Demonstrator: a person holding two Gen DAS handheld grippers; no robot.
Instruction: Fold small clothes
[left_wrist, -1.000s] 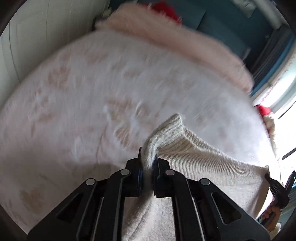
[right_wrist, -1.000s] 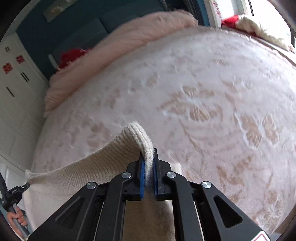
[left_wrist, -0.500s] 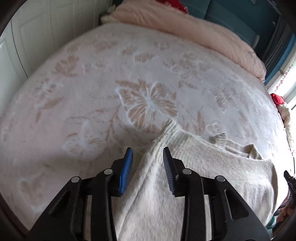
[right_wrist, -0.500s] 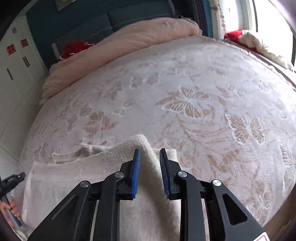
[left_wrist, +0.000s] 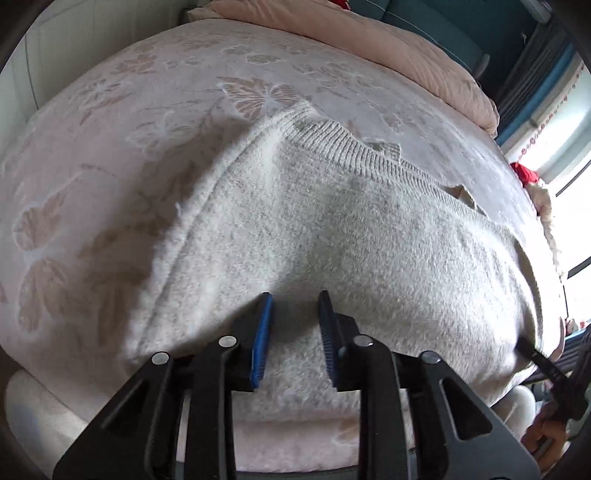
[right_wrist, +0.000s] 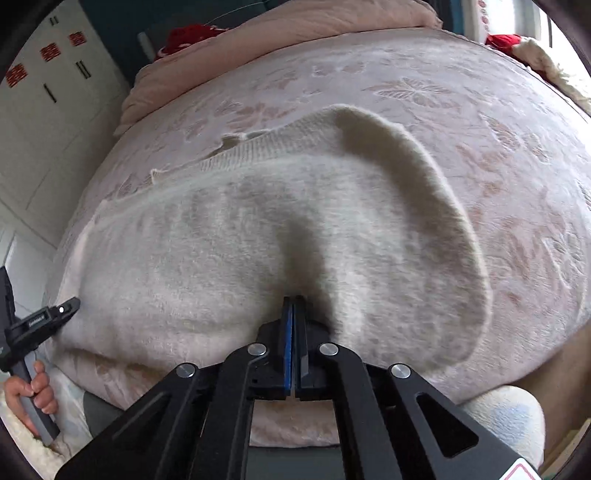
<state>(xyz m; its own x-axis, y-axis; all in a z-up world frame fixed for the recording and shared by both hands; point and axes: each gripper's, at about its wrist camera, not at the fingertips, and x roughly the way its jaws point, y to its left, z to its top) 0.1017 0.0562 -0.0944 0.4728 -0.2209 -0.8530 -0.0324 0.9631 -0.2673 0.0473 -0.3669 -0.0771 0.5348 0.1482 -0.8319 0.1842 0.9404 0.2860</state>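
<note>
A cream knitted sweater (left_wrist: 332, 236) lies spread on the bed, its ribbed edge toward the far side; it also shows in the right wrist view (right_wrist: 258, 229). My left gripper (left_wrist: 293, 299) is open and empty just above the sweater's near part. My right gripper (right_wrist: 293, 301) has its blue pads pressed together at the sweater's near edge; no fabric shows between them. The right gripper's tip shows at the right edge of the left wrist view (left_wrist: 532, 354), and the left gripper's tip at the left of the right wrist view (right_wrist: 64, 308).
The bed has a pale pink bedspread (left_wrist: 110, 122) with butterfly patterns. A pink duvet (left_wrist: 369, 48) lies rolled along the far side. White wardrobe doors (right_wrist: 44, 110) stand on the left. A bright window (left_wrist: 565, 147) is on the right.
Both grippers let go of the sweater's ribbed edge, which now lies flat on the bed, and drew back toward its near edge. The right gripper has shut again; the left stays open.
</note>
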